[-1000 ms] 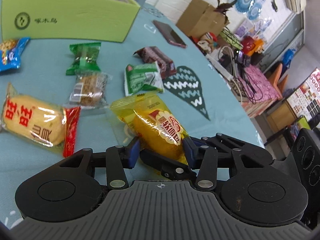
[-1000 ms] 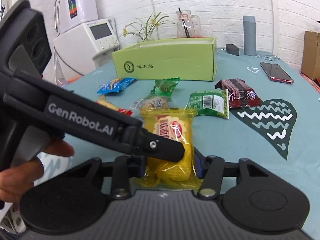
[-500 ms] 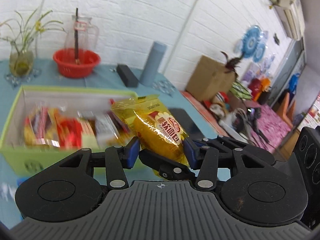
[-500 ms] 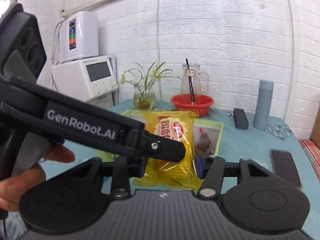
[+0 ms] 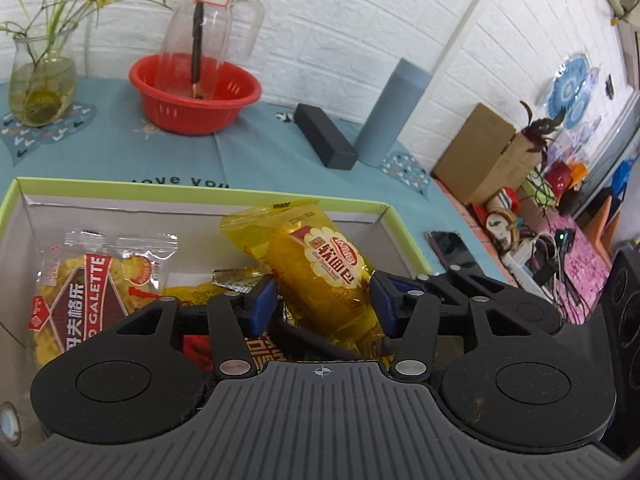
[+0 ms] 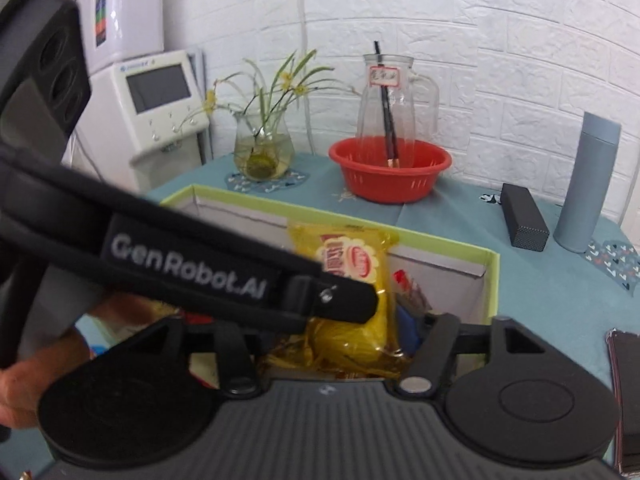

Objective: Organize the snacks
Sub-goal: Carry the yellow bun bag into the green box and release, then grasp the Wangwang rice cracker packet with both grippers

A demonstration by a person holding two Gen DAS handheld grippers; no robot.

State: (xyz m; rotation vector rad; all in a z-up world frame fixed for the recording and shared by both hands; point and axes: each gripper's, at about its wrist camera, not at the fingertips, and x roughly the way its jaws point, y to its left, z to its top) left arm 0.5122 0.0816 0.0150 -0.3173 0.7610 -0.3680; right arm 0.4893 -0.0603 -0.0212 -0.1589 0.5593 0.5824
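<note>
Loosening both: your left gripper (image 5: pixel 324 304) and right gripper (image 6: pixel 340 332) have just been opening, jaws clear of the yellow soft-bread packet (image 5: pixel 316 272) over the green box (image 5: pixel 404 236).

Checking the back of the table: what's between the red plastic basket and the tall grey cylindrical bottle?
A black rectangular box lies between the basket and the bottle; right wrist view.

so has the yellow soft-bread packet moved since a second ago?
Yes. The yellow soft-bread packet went from the teal tablecloth to over the open green box, among the snacks inside. Both grippers' jaws have just been opening around it.
</note>
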